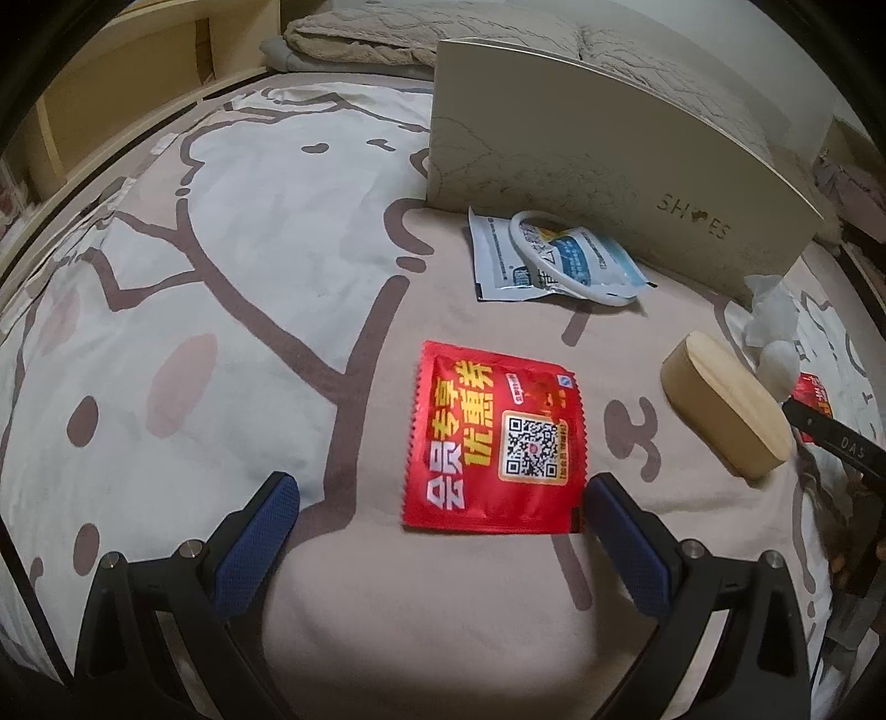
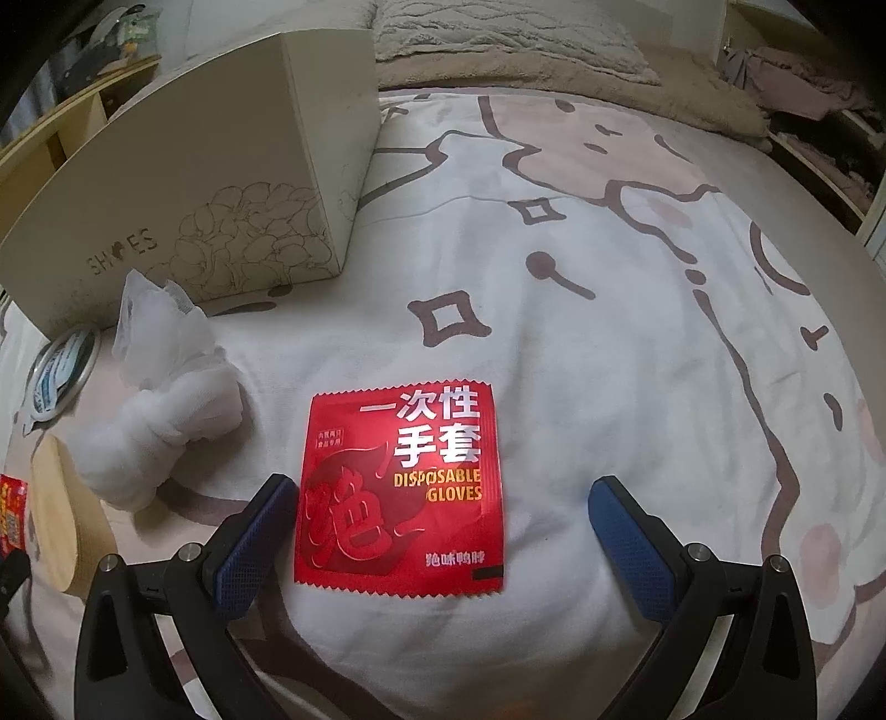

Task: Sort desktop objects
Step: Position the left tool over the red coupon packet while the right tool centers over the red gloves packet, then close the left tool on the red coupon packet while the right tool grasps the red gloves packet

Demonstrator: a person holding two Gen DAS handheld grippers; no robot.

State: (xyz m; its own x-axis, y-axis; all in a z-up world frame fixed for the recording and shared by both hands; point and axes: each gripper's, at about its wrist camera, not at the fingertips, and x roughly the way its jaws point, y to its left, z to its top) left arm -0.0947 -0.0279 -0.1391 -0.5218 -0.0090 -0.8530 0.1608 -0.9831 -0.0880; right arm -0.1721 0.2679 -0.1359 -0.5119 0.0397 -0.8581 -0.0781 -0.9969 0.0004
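While both grippers hovered low over the cartoon-print bed sheet [image 1: 166, 277], the left gripper [image 1: 440, 498] held its blue-padded fingers [image 1: 260, 531] apart around a red square foil sachet with a QR code [image 1: 490, 437], empty. Farther right lay a white ring [image 1: 559, 257] on a half-hidden blue-and-white packet [image 1: 498, 260], a cream shoe box [image 1: 609, 160], and an oval wooden box [image 1: 725, 404]. Its rim cut off a knotted white mesh bundle [image 2: 160, 404]. The right gripper [image 2: 440, 498], fingers also apart, framed a red disposable-gloves sachet [image 2: 404, 493].

This is a bedroom in a home: a bed with a cartoon sheet [image 2: 609, 332] under the grippers, a fluffy blanket [image 2: 498, 44] ahead of them.
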